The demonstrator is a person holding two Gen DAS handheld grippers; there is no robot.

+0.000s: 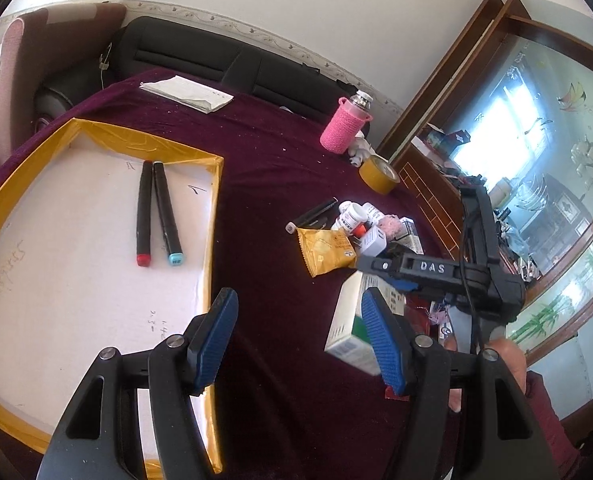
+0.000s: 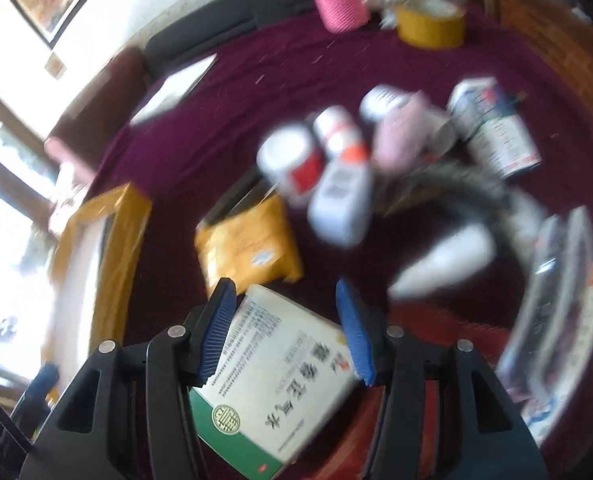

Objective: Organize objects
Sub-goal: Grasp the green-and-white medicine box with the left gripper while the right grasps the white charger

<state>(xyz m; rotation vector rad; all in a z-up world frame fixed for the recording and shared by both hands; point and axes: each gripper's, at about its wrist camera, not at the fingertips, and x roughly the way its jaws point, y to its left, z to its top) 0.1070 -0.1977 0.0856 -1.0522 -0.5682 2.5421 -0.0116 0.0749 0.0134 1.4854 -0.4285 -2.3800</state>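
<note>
My left gripper (image 1: 298, 300) stands open with nothing between its blue pads, above the purple cloth beside the yellow-taped white tray (image 1: 215, 208). In the tray lie a red-capped marker (image 1: 144, 216) and a blue-capped marker (image 1: 167, 216). A white-and-green medicine box (image 1: 346, 320) (image 2: 272, 376) sits askew between the blue pads of my right gripper (image 2: 284, 292) (image 1: 392, 276). The pads flank its edges, but blur hides any pressing. Ahead of it lie a yellow packet (image 2: 248, 244) (image 1: 326, 250) and white bottles (image 2: 336, 184) (image 1: 350, 216).
A black marker (image 1: 312, 214) lies by the pile. A pink-sleeved flask (image 1: 342, 128), a yellow tape roll (image 1: 378, 174) and folded paper (image 1: 186, 94) stand farther back. More boxes (image 2: 492, 132) and packets (image 2: 556, 312) crowd the right. A person's hand (image 1: 508, 356) holds the right gripper.
</note>
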